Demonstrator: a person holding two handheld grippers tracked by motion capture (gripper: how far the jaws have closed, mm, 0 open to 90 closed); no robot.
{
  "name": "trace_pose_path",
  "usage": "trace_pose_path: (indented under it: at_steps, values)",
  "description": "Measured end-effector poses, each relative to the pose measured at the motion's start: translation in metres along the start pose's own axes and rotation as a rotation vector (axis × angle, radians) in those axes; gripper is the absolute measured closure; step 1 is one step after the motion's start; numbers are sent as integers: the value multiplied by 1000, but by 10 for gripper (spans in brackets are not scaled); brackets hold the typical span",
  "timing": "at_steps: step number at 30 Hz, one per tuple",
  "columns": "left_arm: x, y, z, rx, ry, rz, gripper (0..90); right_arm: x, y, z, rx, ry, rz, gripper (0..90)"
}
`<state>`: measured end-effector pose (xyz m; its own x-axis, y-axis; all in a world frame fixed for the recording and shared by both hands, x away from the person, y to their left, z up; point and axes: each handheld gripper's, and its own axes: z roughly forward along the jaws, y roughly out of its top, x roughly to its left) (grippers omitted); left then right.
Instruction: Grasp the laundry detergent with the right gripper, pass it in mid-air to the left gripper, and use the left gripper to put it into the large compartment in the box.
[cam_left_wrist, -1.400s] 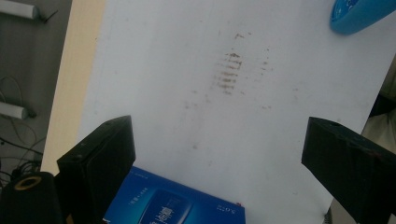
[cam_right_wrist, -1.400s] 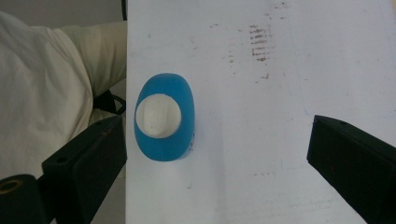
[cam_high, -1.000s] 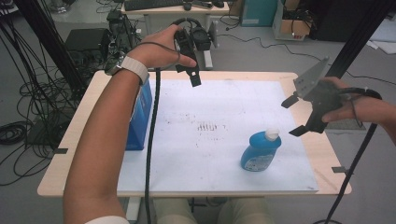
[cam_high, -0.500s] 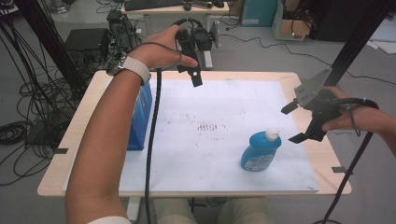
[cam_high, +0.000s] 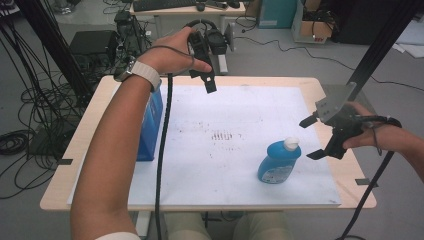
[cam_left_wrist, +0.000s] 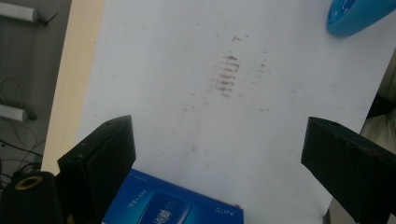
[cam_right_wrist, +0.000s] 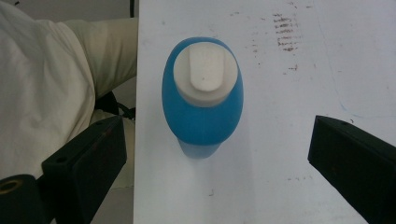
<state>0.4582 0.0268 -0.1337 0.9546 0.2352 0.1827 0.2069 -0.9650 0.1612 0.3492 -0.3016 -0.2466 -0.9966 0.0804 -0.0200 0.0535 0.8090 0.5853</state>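
One blue bottle (cam_high: 278, 163) with a white cap (cam_right_wrist: 205, 76) stands upright on the white sheet (cam_high: 235, 115) that covers the table (cam_high: 90, 125), toward the sheet's near right corner. One blue box (cam_high: 150, 125) stands at the sheet's left edge, well apart from the bottle; the left gripper view shows white writing on its face, too small and blurred to read. The bottle's label is likewise unreadable. A patch of brown smudges (cam_high: 222, 135) marks the sheet to the left of the bottle, between it and the box. There are two grippers. The right gripper (cam_high: 312, 137) hovers just right of the bottle with its jaws spread wide, the bottle ahead of them and untouched. The left gripper (cam_high: 207, 82) hangs above the far edge of the sheet, well away from the bottle, jaws wide apart and empty.
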Motion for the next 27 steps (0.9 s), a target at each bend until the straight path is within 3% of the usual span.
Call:
trace_pose_path:
  at_steps: [1,23,24,27]
  values:
    - [0,-1,1,-18,3,-3,103,1,-1,1,-4,0,2,39]
    - [-1,-3,3,-18,-3,-11,103,4,-22,16,-39,-11,9,40]
    - [0,-3,4,-8,-4,-7,103,2,-23,14,0,-14,1,39]
    - [0,-5,5,-1,-5,-16,103,4,-28,17,2,-12,22,41]
